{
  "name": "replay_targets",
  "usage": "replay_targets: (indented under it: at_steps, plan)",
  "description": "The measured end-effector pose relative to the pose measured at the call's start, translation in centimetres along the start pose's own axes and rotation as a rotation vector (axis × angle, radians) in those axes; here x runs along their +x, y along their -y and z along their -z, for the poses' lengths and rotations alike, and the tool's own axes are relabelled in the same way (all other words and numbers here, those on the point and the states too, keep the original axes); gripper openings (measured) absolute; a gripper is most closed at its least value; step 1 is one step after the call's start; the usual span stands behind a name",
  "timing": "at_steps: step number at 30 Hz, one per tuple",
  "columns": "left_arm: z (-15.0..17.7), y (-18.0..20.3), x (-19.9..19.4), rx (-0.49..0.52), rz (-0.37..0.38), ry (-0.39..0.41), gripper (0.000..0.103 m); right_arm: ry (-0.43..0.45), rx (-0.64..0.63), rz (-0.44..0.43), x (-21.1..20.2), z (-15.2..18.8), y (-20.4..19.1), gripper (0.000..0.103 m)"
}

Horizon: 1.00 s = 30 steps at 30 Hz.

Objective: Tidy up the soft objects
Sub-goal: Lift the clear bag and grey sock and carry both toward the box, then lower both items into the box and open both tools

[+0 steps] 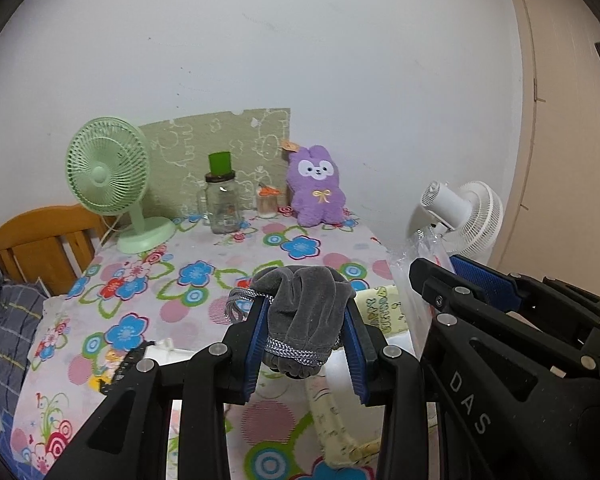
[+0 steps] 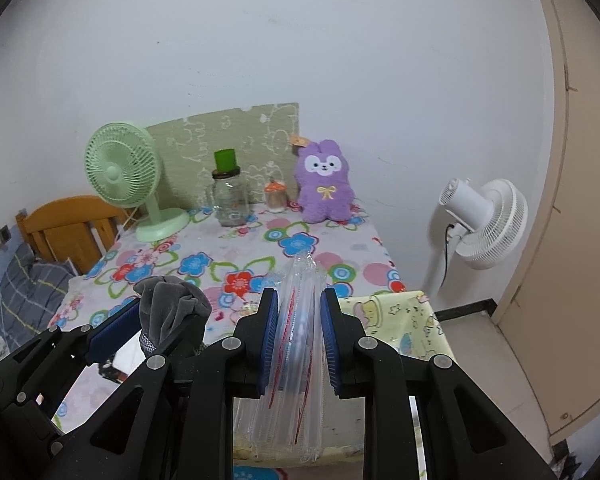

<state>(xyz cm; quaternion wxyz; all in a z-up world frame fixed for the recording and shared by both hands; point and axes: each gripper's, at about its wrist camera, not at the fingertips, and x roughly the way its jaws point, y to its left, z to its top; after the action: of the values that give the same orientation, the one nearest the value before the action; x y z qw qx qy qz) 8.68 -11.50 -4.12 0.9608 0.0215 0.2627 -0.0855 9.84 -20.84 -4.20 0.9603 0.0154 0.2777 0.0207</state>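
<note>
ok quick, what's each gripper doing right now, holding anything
left gripper: closed on the grey velvet cloth.
right gripper: closed on the clear plastic zip bag.

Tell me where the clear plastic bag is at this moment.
The clear plastic bag is pinched upright in the right gripper, centre of the right wrist view, above the near table edge, with the grey fabric bundle to its left.
</note>
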Motion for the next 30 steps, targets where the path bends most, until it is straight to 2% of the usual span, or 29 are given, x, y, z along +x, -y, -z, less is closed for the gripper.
replay_targets:
  at_steps: [19,30]
  plan:
    - [0.1,3.8,4.3,0.038,0.060,-0.067,0.037,-0.060,0.049,0.061,3.2,0.6,4.4,0.025]
    - [1.1,4.8,7.5,0.062,0.064,-0.162,0.038,-0.148,0.073,0.073,6.5,1.8,6.2,0.025]
